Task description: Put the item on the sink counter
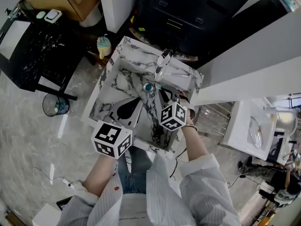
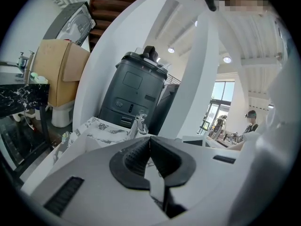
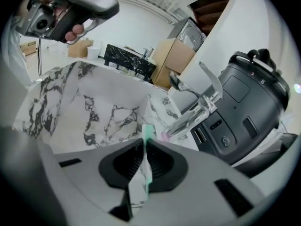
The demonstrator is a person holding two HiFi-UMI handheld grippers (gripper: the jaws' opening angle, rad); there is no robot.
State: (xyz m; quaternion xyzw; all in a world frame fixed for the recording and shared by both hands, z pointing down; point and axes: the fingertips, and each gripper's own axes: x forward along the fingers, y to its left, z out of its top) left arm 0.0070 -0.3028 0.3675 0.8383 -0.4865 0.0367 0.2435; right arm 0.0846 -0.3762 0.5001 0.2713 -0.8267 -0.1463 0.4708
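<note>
The item (image 3: 147, 135) was a thin, flat strip, pale with a green edge. Only its narrow side showed, so what kind of thing it was could not be told. It stood upright in the right tongs (image 3: 144, 142), whose two dark ribbed pads were closed on it from either side. Its green tip reached a little past their tips, and the rest ran down through the gap between them. The head view showed those tongs held over the marble sink (image 1: 123, 79), close to the chrome tap (image 1: 163, 62). The item was thus above the basin and not lying on the bench (image 1: 187, 77).

The left tongs (image 2: 149, 140) were pressed together with nothing between them. They hung to the left of the right pair, over the near part of the basin and apart from the item.

By count there was one item, two pairs of tongs, one sink and one tap. There were two marker cubes, one on the left gripper (image 1: 112, 139) and one on the right (image 1: 172, 116).
</note>
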